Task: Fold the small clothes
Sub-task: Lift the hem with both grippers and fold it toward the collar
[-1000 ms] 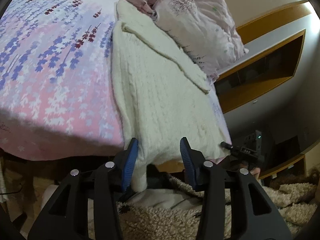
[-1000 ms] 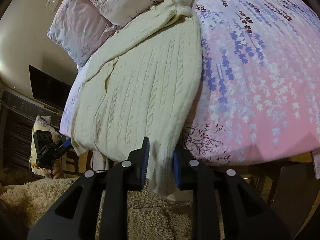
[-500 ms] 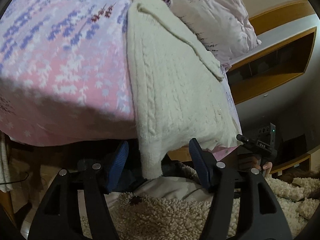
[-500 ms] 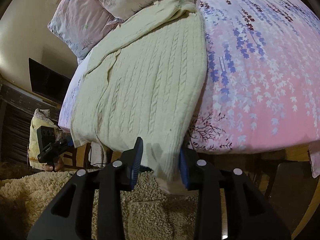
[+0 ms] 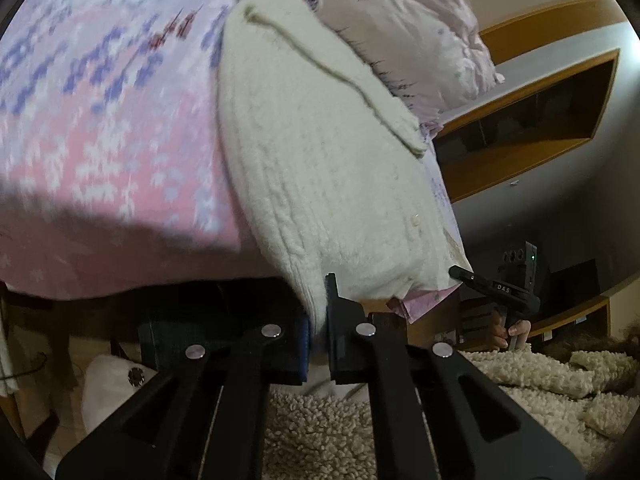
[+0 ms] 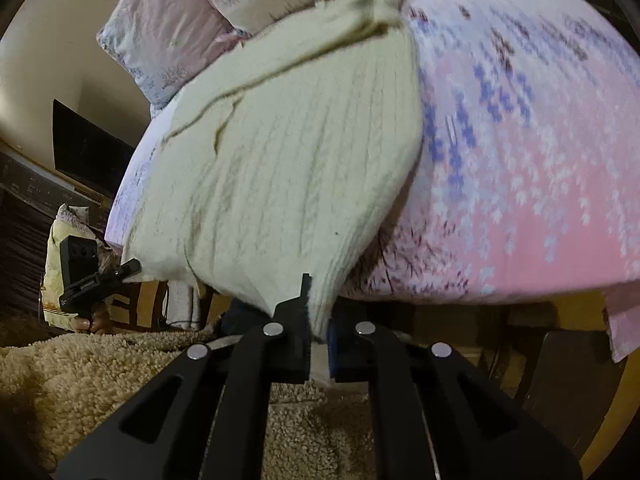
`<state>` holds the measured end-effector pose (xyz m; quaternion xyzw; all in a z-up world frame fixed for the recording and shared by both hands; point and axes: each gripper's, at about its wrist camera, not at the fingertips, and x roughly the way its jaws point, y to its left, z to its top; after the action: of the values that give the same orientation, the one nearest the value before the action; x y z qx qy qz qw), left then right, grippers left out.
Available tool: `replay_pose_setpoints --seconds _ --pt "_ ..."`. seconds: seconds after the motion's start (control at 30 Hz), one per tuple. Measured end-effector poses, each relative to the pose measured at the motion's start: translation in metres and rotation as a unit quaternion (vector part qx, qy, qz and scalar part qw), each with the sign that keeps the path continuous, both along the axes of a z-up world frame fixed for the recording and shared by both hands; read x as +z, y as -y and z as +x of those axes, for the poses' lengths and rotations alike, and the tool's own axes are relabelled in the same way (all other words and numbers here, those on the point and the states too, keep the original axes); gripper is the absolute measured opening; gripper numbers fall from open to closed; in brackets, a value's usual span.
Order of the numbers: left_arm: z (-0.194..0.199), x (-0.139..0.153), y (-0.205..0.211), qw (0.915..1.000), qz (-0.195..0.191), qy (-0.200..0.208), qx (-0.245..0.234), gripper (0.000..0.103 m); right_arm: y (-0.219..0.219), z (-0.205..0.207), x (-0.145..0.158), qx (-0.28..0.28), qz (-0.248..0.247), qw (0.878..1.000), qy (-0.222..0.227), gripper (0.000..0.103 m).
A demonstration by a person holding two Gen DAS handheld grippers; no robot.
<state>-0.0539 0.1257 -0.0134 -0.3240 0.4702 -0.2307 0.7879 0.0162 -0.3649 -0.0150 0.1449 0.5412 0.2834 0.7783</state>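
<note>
A cream cable-knit sweater (image 5: 320,168) lies on the bed, its hem hanging over the near edge; it also shows in the right wrist view (image 6: 288,176). My left gripper (image 5: 318,320) is shut on one bottom corner of the hem. My right gripper (image 6: 318,320) is shut on the other bottom corner. Each gripper shows in the other's view: the right one (image 5: 496,290) at the sweater's right corner, the left one (image 6: 96,276) at its left corner. A sleeve lies folded across the sweater's far part.
The bed has a pink and purple floral cover (image 5: 100,140), with pillows (image 5: 404,24) at the head. A shaggy beige rug (image 6: 100,376) covers the floor below. A wooden shelf unit (image 5: 520,128) stands beside the bed.
Both grippers were open around the hem corners and have closed on them. The views have shifted slightly and are blurred by motion.
</note>
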Motion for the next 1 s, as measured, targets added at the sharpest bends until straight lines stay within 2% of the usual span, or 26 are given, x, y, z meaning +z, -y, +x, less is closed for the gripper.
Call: replay_pose_setpoints --seconds 0.2,0.53,0.63,0.83,1.0 --pt "0.012 0.027 -0.008 0.9986 0.023 0.046 0.012 0.005 0.005 0.009 0.033 -0.039 0.005 0.996 0.077 0.005" --pt "0.062 0.081 -0.022 0.9874 0.072 0.125 0.065 0.005 0.001 0.038 0.095 -0.087 0.041 0.974 0.207 0.005" --pt "0.079 0.094 -0.027 0.9834 0.084 0.142 0.075 0.005 -0.004 0.051 0.110 -0.106 0.035 0.965 0.236 0.005" --pt "0.129 0.124 -0.027 0.9731 0.110 0.179 0.095 0.005 -0.013 0.112 0.134 -0.148 0.036 0.946 0.287 0.005" --pt "0.185 0.134 -0.029 0.9665 0.127 0.191 0.115 0.005 -0.028 0.176 0.131 -0.188 0.034 0.939 0.287 0.005"
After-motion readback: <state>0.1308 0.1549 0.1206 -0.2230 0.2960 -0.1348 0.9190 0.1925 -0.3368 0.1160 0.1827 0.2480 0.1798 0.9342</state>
